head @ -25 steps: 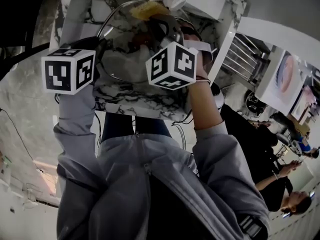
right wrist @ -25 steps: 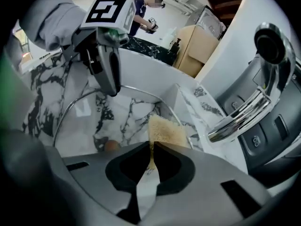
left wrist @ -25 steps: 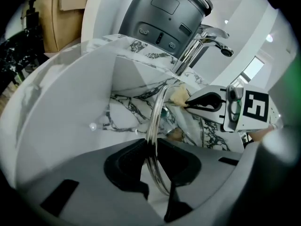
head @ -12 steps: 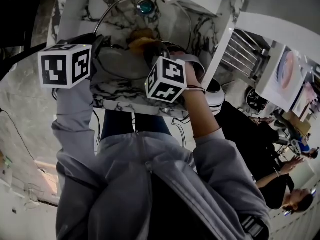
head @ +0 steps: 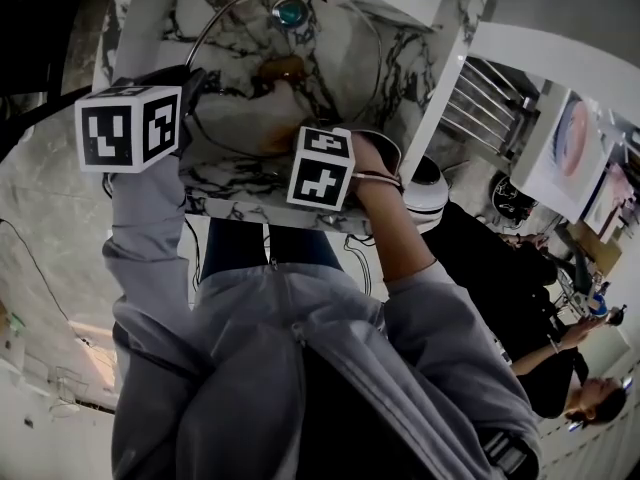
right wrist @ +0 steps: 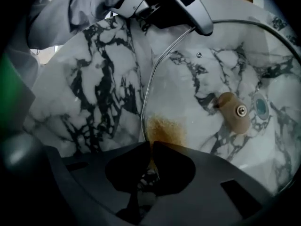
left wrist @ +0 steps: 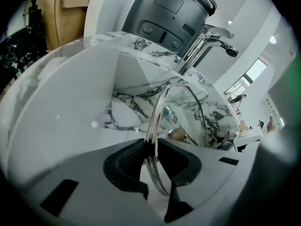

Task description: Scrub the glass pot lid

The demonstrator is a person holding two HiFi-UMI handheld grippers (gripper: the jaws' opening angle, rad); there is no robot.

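The glass pot lid [right wrist: 221, 74] stands tilted on edge in the marble sink [head: 230, 183], its brown knob [right wrist: 233, 111] facing away from my right gripper's camera. My left gripper [left wrist: 150, 147] is shut on the lid's metal rim [left wrist: 157, 121]; its marker cube [head: 128, 128] shows at the left of the head view. My right gripper [right wrist: 151, 147] is shut on a yellow-brown sponge [right wrist: 165, 130] pressed flat against the glass near the rim's lower edge. In the head view its jaws are hidden behind its cube [head: 322, 168].
A chrome faucet [left wrist: 209, 36] and a grey appliance [left wrist: 169, 8] stand behind the sink. The teal drain [right wrist: 259, 105] lies under the lid. A dish rack [head: 490, 108] sits right of the sink, and bystanders [head: 560, 368] stand farther right.
My right gripper has drawn the sponge across the lid from the far side by the faucet toward the near edge. The left gripper and lid have barely moved.
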